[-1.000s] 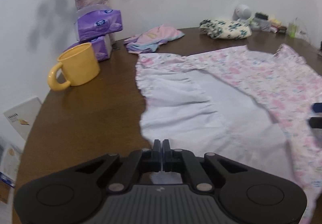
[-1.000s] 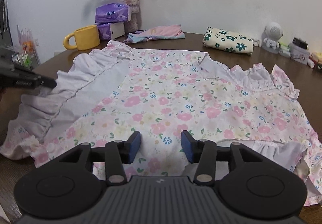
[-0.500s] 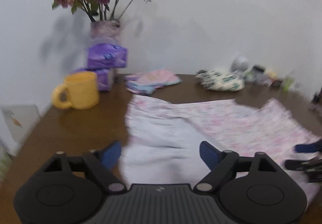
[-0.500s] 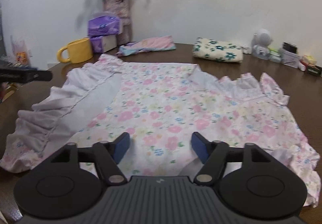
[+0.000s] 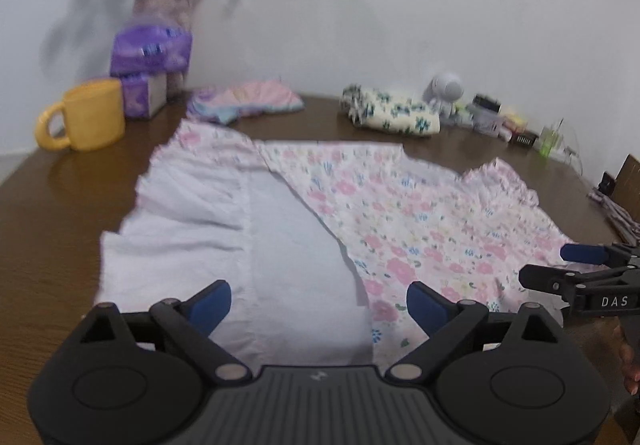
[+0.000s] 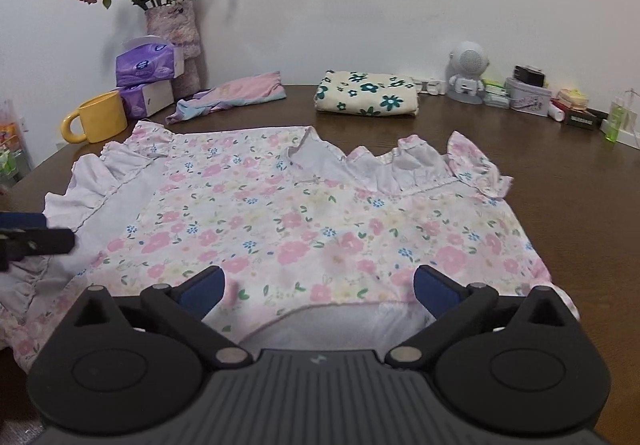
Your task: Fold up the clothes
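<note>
A pink floral garment (image 6: 304,213) with frilled edges lies flat on the brown round table (image 6: 560,165). Its left side is turned over, showing the pale lilac inside (image 5: 224,229). My left gripper (image 5: 318,303) hovers over that pale part; its jaws are opening and nothing is between them. My right gripper (image 6: 320,289) is above the near hem of the floral part, its jaws also opening and empty. Each gripper shows in the other's view: the right gripper (image 5: 580,265) at the right edge, the left gripper (image 6: 36,237) at the left edge.
At the back left stand a yellow mug (image 6: 98,117), purple tissue packs (image 6: 146,65) and a vase of dried roses (image 6: 176,33). A folded pink garment (image 6: 240,91) and a folded cream floral cloth (image 6: 366,93) lie behind. A white toy figure (image 6: 466,71) and small boxes line the back right.
The left gripper was shut on the pale edge of the garment; it has let go, opened wide and drawn back. The right gripper's jaws have widened and it has also pulled back.
</note>
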`<state>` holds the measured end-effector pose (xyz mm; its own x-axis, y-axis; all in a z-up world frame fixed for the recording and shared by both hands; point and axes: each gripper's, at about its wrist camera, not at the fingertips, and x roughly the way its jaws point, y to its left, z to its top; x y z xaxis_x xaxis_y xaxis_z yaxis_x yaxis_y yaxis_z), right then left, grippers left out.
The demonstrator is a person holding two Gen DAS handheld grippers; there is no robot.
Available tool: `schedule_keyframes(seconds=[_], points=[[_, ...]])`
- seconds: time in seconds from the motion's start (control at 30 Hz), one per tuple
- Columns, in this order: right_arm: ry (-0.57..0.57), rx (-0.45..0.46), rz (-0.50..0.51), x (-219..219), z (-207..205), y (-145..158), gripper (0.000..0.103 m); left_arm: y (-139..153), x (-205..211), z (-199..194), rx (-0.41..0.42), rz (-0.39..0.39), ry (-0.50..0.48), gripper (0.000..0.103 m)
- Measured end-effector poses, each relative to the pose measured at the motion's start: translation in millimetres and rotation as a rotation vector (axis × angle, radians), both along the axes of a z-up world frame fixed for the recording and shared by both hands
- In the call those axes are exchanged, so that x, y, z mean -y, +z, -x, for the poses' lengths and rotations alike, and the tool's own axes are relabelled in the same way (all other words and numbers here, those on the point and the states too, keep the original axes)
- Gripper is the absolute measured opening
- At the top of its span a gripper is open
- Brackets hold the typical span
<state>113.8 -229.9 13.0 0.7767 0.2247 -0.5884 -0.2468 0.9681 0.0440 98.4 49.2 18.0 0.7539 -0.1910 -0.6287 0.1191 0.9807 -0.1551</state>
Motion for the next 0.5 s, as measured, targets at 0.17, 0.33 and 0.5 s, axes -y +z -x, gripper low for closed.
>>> schedule_keyframes(seconds=[0.17,0.33,0.5], points=[[0.024,-0.034,0.006,-0.7,-16.1,-7.8,0.102,-7.6,9.2,-14.1,-0.025,-0.020,0.027,0.095],[0.013,-0.062,-0.017,3.6,-28.8,-15.4,0.102,-11.3,11.7,-23.6,-0.029,-0.055,0.047,0.095],[0.016,-0.058,0.016,-0.2,-32.4,-19.1,0.102,-17.3,16.4,-26.1,-0.008,-0.090,0.040,0.101]])
